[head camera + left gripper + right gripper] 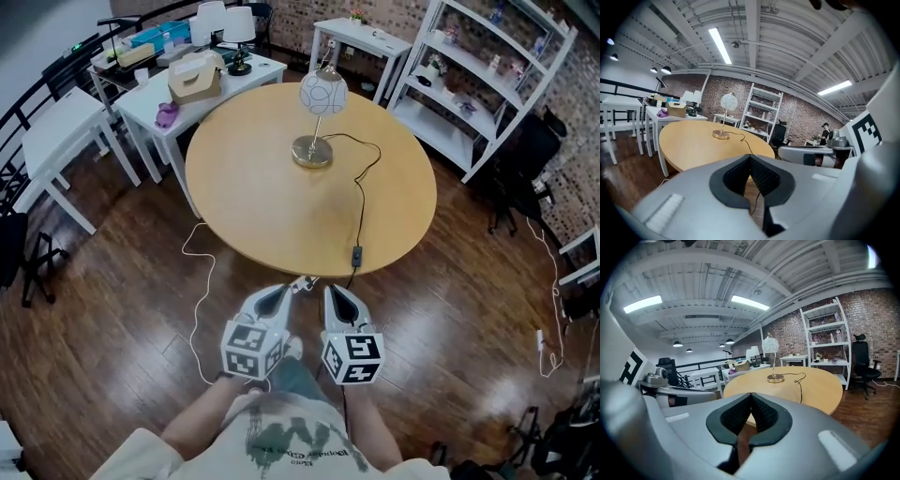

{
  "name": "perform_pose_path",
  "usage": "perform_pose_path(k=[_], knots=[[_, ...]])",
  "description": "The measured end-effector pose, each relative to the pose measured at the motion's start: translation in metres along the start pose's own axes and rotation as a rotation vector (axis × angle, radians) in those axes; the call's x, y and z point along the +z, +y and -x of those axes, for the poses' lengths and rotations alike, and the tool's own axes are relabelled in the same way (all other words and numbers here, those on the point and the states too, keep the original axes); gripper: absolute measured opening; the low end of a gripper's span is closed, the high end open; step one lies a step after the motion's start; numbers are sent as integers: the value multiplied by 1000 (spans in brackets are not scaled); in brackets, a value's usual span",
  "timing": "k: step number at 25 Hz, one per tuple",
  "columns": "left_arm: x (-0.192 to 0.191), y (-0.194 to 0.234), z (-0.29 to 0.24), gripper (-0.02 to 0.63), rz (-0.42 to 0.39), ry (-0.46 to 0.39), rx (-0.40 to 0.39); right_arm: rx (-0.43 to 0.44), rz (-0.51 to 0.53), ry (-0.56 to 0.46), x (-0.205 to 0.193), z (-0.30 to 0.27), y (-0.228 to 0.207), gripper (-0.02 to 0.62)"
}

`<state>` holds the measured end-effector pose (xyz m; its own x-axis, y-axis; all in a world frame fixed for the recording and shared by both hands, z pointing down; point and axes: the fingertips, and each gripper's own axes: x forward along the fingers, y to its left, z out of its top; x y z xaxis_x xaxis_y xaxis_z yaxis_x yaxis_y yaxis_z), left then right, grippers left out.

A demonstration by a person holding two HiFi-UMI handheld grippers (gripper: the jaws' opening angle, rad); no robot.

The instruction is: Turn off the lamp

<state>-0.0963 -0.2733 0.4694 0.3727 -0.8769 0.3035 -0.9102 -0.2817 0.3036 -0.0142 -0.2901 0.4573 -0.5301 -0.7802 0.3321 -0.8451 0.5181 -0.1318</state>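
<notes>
Head view: round wooden table point(262, 197) ahead, both grippers low in frame, side by side, tips aimed at the table's near edge.
Lamp point(319, 117): upright on the far half of the table, with a round gold base point(312, 152), thin stem and white globe shade point(322, 93). Can't tell whether it's lit.
Cord point(360, 202): black, loops right from the base, then runs toward the near edge. Small dark inline block point(356, 254) on it just inside that edge.
Left gripper point(274, 296): off the table, over the wood floor point(112, 309). In the left gripper view point(750, 157) the pads meet at the tips with nothing between them.
Right gripper point(336, 294): just beside the left one, the inline block near and just beyond its tip, not touching. In the right gripper view point(751, 394) the jaws are closed together and empty.
Lamp vs grippers: well apart. Both gripper views show it small, across the table point(725, 117) point(772, 359).
Marker cubes: one per gripper, left point(251, 349) and right point(353, 357), nearest the person.
Surroundings: white shelf unit point(478, 84) at far right, white side tables point(187, 103) at far left with a cardboard box point(195, 80), and a white cable point(197, 309) on the floor left of the grippers.
</notes>
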Motion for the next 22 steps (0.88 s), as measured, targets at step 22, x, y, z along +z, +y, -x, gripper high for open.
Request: perform_pose_path(k=[22], knots=[[-9,-43,130,-9,-28,-120,-73,18,79,-95,-14,113,108,-2]])
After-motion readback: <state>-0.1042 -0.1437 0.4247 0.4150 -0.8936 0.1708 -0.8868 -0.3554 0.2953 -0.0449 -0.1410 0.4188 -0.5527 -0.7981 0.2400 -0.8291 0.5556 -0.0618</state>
